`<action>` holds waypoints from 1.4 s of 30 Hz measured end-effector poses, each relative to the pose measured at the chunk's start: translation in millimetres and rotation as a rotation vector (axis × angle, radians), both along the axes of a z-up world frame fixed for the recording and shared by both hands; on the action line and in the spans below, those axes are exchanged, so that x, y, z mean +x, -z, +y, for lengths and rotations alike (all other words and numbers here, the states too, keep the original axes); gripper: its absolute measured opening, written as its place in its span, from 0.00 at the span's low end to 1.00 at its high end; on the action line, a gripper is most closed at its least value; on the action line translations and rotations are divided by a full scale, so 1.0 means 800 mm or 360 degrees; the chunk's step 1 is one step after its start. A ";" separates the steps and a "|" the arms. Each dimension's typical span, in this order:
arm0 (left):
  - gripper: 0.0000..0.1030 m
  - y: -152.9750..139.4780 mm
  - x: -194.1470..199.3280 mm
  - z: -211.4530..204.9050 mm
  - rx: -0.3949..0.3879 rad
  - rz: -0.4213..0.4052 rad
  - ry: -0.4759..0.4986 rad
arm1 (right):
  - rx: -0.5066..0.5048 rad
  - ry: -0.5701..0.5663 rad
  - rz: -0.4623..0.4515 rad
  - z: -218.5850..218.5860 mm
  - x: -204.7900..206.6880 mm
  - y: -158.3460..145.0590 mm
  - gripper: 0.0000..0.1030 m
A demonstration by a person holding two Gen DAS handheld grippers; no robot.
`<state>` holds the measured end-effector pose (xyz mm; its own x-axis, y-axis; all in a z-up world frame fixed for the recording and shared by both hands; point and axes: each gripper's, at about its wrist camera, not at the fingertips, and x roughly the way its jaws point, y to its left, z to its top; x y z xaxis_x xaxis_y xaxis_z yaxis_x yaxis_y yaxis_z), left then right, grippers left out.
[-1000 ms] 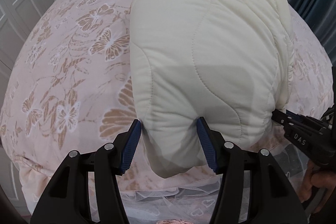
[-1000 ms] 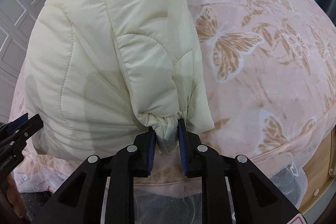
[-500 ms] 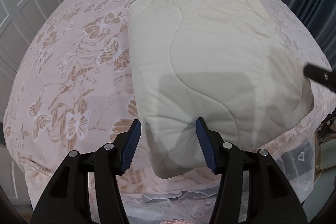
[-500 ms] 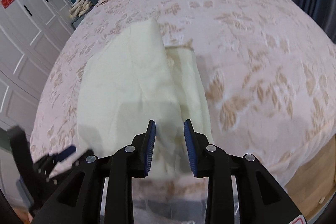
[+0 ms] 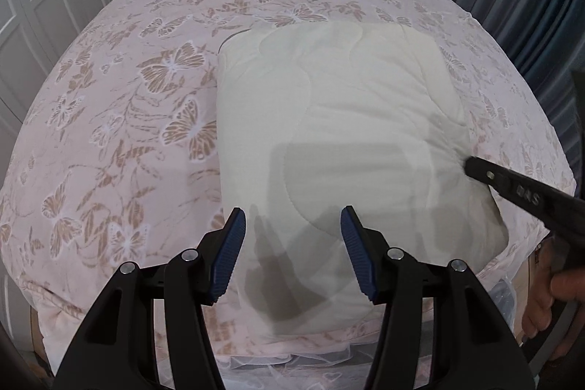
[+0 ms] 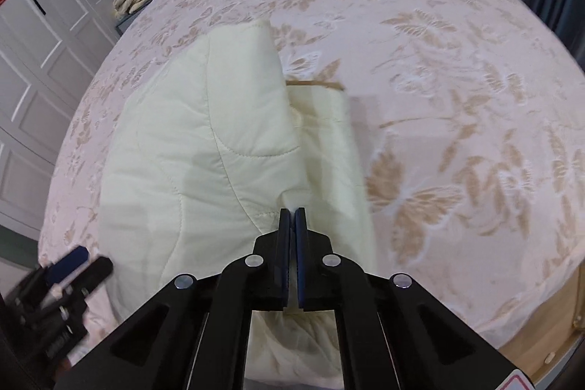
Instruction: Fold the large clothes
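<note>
Tools: left tool (image 5: pixel 292 243) hangs with fingers spread wide over the near edge of the garment, gripping nothing; right tool (image 6: pixel 292 222) has its fingers pressed together at the garment's near right side, and whether any cloth sits between them cannot be told.
Bed: butterfly-print bedspread (image 5: pixel 128 119) covers the bed, which fills both views.
Garment: cream quilted jacket (image 5: pixel 329 141) lies on the near right part of the bed as a roughly rectangular bundle, its near edge close to the foot of the bed.
Fold: in the right wrist view a padded panel (image 6: pixel 219 134) sits doubled over a flatter layer (image 6: pixel 329 141) showing along its right side.
Done: main folds appear laid; the bundle looks compact.
Left: likely a final halving or smoothing, and squaring the right edge.
</note>
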<state>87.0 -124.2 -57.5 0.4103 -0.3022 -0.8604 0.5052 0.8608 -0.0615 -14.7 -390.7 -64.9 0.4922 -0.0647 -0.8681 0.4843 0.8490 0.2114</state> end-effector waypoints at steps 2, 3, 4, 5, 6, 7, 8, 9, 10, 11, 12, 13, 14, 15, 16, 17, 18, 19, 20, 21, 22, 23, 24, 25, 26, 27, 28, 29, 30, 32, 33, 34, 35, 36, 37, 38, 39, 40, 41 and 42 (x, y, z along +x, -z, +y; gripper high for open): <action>0.51 0.003 0.001 -0.003 0.0008 0.0004 0.0008 | -0.0037 0.0008 0.0078 -0.002 -0.005 0.013 0.01; 0.51 0.006 0.002 -0.004 0.0010 0.0014 0.0009 | -0.0053 0.0011 0.0109 -0.003 -0.004 0.019 0.00; 0.52 0.009 0.003 -0.005 0.0014 0.0025 0.0008 | -0.0090 0.0014 0.0163 -0.001 -0.002 0.030 0.00; 0.52 0.012 0.003 -0.007 0.0015 0.0034 0.0008 | -0.0128 0.0018 0.0206 0.001 -0.001 0.037 0.00; 0.52 0.016 0.004 -0.008 0.0026 0.0038 0.0004 | -0.0204 0.0032 0.0276 0.002 0.001 0.048 0.00; 0.51 0.018 0.004 -0.010 0.0038 0.0035 0.0002 | -0.0181 0.0026 0.0285 0.000 0.001 0.058 0.00; 0.51 0.021 0.005 -0.011 0.0047 0.0036 0.0003 | -0.0131 0.0044 0.0262 -0.003 -0.001 0.063 0.00; 0.52 0.024 0.006 -0.011 0.0050 0.0042 0.0007 | -0.0114 0.0053 0.0246 -0.005 -0.003 0.064 0.00; 0.52 0.026 0.007 -0.012 0.0055 0.0044 0.0007 | -0.0091 0.0068 0.0223 -0.007 -0.007 0.059 0.00; 0.52 0.027 0.007 -0.013 0.0069 0.0038 0.0006 | -0.0072 0.0086 0.0203 -0.009 -0.010 0.054 0.00; 0.52 0.028 0.008 -0.013 0.0078 0.0032 0.0006 | -0.0053 0.0111 0.0168 -0.010 -0.016 0.043 0.00; 0.51 0.028 0.008 -0.014 0.0088 0.0026 0.0005 | -0.0057 0.0114 0.0147 -0.009 -0.018 0.034 0.00; 0.51 0.029 0.009 -0.014 0.0095 0.0023 0.0004 | -0.0070 0.0113 0.0125 -0.007 -0.021 0.024 0.00; 0.51 0.030 0.011 -0.015 0.0100 0.0025 0.0002 | -0.0074 0.0102 0.0101 -0.003 -0.024 0.011 0.00; 0.51 0.031 0.012 -0.015 0.0103 0.0027 0.0002 | -0.0060 0.0082 0.0079 0.001 -0.026 0.002 0.00; 0.51 0.032 0.013 -0.016 0.0108 0.0027 0.0003 | -0.0044 0.0054 0.0057 0.007 -0.027 -0.007 0.00; 0.51 0.032 0.013 -0.017 0.0114 0.0025 0.0006 | -0.0039 0.0032 0.0048 0.011 -0.027 -0.012 0.00; 0.51 0.032 0.013 -0.018 0.0122 0.0022 0.0009 | -0.0047 0.0000 0.0053 0.018 -0.025 -0.016 0.00; 0.51 0.032 0.013 -0.018 0.0127 0.0019 0.0010 | -0.0082 -0.0038 0.0091 0.027 -0.021 -0.015 0.00; 0.51 0.032 0.013 -0.019 0.0132 0.0019 0.0008 | -0.0111 -0.0056 0.0127 0.030 -0.017 -0.011 0.00; 0.51 0.033 0.014 -0.019 0.0132 0.0023 0.0005 | -0.0139 -0.0066 0.0178 0.032 -0.012 -0.001 0.00; 0.51 0.034 0.014 -0.019 0.0132 0.0024 0.0006 | -0.0141 -0.0062 0.0238 0.031 -0.007 0.014 0.00; 0.52 0.035 0.014 -0.020 0.0136 0.0025 0.0009 | -0.0125 -0.0060 0.0261 0.029 -0.006 0.022 0.00; 0.52 0.035 0.013 -0.022 0.0144 0.0027 0.0013 | -0.0121 -0.0060 0.0287 0.029 -0.002 0.032 0.00; 0.52 0.036 0.012 -0.024 0.0152 0.0027 0.0016 | -0.0131 -0.0061 0.0301 0.029 0.000 0.037 0.00; 0.52 0.037 0.012 -0.025 0.0157 0.0024 0.0014 | -0.0139 -0.0062 0.0320 0.029 0.004 0.042 0.00; 0.52 0.038 0.012 -0.027 0.0163 0.0021 0.0012 | -0.0143 -0.0062 0.0332 0.029 0.007 0.045 0.00; 0.52 0.039 0.012 -0.028 0.0169 0.0018 0.0004 | -0.0158 -0.0068 0.0344 0.031 0.010 0.047 0.00; 0.52 0.039 0.013 -0.029 0.0170 0.0018 -0.0002 | -0.0169 -0.0074 0.0353 0.032 0.012 0.048 0.01; 0.53 0.042 0.015 -0.030 0.0170 0.0023 -0.0011 | -0.0191 -0.0089 0.0374 0.036 0.018 0.053 0.05; 0.53 0.042 0.016 -0.031 0.0171 0.0024 -0.0014 | -0.0206 -0.0096 0.0382 0.037 0.020 0.055 0.05; 0.53 0.043 0.016 -0.032 0.0173 0.0024 -0.0015 | -0.0218 -0.0101 0.0390 0.038 0.021 0.058 0.06; 0.53 0.043 0.017 -0.033 0.0175 0.0024 -0.0015 | -0.0224 -0.0100 0.0396 0.038 0.023 0.060 0.06; 0.53 0.044 0.017 -0.033 0.0180 0.0022 -0.0014 | -0.0222 -0.0100 0.0399 0.038 0.024 0.061 0.06; 0.54 0.045 0.017 -0.034 0.0182 0.0020 -0.0012 | -0.0218 -0.0101 0.0402 0.037 0.025 0.064 0.06; 0.54 0.046 0.017 -0.034 0.0185 0.0018 -0.0010 | -0.0214 -0.0101 0.0404 0.036 0.026 0.066 0.06; 0.54 0.046 0.017 -0.035 0.0187 0.0017 -0.0009 | -0.0210 -0.0101 0.0404 0.038 0.027 0.067 0.06; 0.54 0.047 0.017 -0.036 0.0191 0.0014 -0.0008 | -0.0206 -0.0103 0.0405 0.037 0.027 0.068 0.06; 0.54 0.048 0.017 -0.036 0.0193 0.0012 -0.0008 | -0.0203 -0.0105 0.0407 0.037 0.028 0.069 0.06; 0.54 0.049 0.017 -0.037 0.0198 0.0008 -0.0006 | -0.0201 -0.0106 0.0407 0.037 0.028 0.069 0.06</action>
